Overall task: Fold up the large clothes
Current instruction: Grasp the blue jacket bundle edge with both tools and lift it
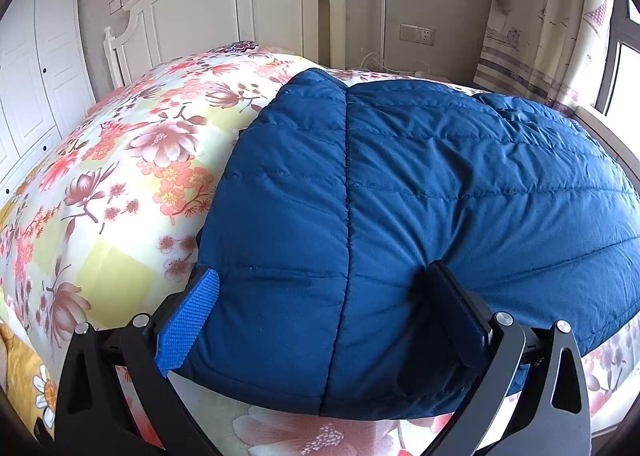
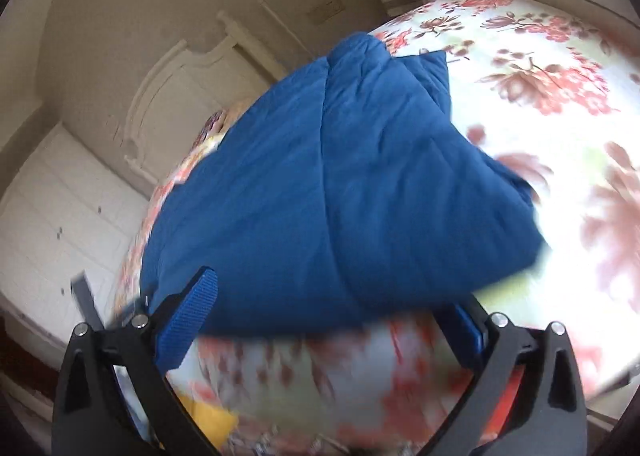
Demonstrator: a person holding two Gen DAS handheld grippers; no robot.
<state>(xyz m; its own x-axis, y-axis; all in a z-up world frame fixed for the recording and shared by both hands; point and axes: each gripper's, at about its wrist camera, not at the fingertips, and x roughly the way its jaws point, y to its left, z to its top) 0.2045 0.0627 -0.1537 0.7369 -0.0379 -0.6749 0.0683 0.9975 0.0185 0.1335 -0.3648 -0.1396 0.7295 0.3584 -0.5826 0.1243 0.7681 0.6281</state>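
The blue quilted jacket (image 1: 420, 183) lies on the bed's floral bedspread (image 1: 120, 159), already doubled into a thick, puffy bundle with a stitched seam running up its middle. My left gripper (image 1: 332, 320) has its jaws spread wide, straddling the near edge of the bundle; the ribbed blue pad on one finger presses the left flank and the dark finger sits against the fabric on the other side, but I judge they are not clamped, since the padding bulges freely between them. My right gripper (image 2: 332, 316) is also released, its jaws apart with the jacket's near hem just ahead of them; that view is smeared, so I cannot tell whether the tips touch the cloth.

I read the step in hand as taking hold of the near edge for the next fold toward the headboard (image 1: 224, 3). To do it well, I want both grippers to bite every layer of the hem, not just the top skin, because slippery down-filled fabric slides and springs back. I should set the two grips well apart along the edge, clench firmly, lift only enough to clear the bedspread, carry the edge over evenly, then press the air out before letting go.
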